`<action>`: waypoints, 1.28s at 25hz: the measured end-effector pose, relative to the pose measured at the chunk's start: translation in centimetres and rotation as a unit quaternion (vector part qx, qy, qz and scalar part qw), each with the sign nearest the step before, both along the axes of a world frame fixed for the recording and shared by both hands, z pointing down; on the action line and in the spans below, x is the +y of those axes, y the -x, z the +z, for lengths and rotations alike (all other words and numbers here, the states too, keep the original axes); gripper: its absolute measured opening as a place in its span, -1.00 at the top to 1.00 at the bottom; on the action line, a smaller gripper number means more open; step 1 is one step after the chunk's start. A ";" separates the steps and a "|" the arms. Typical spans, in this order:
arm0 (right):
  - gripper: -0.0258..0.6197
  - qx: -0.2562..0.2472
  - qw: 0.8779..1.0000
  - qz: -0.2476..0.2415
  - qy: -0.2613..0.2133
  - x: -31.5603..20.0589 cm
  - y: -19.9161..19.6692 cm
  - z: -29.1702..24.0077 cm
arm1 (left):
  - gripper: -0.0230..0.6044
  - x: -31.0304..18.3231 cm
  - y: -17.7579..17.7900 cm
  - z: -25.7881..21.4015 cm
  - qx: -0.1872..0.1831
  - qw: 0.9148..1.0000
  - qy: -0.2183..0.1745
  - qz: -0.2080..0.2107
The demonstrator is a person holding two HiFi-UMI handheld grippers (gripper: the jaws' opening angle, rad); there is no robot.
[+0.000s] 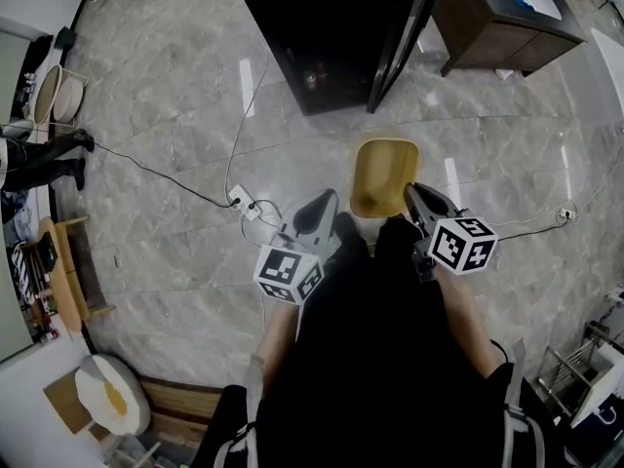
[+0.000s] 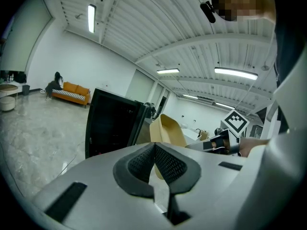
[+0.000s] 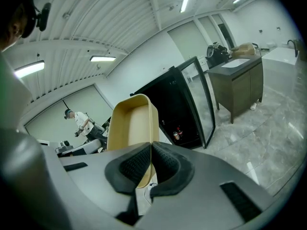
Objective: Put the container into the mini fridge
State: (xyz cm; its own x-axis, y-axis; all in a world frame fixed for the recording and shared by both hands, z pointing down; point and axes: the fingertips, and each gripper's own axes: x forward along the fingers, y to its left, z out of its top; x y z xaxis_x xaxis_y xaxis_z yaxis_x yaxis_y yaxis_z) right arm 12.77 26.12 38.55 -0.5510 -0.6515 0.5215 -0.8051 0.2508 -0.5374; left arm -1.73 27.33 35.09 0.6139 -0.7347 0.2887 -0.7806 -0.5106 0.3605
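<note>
Two grippers out front: left gripper [image 1: 317, 213] has its jaws pressed together w/ nothing btwn them, just left of the tan container [image 1: 383, 174]. Right gripper [image 1: 413, 195] is clamped on the container's right wall, holding it up off the grey floor [image 1: 175, 115]. Mini fridge [image 1: 331, 27] stands well ahead, door [image 1: 405, 37] swung open, wood cabinet [image 1: 507, 18] to its right

Head view steeply down, gripper views forward along jaws, all share mini fridge [image 1: 327, 32]
</note>
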 end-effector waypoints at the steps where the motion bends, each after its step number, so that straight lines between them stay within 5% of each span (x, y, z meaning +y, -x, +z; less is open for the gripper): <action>1: 0.84 0.001 1.000 0.001 0.002 0.0 0.1 0.1 | 0.82 -0.1 0.1 0.2 0.000 1.000 0.002 0.002; 13: 0.84 -0.004 1.000 -0.015 0.024 -4.6 1.5 1.9 | 0.82 -4.0 0.6 1.1 -0.002 1.000 0.014 -0.008; 32: 0.84 -0.018 0.999 -0.034 0.037 -25.2 1.4 2.7 | 0.82 -21.0 -0.4 -0.2 -0.019 0.999 0.004 -0.035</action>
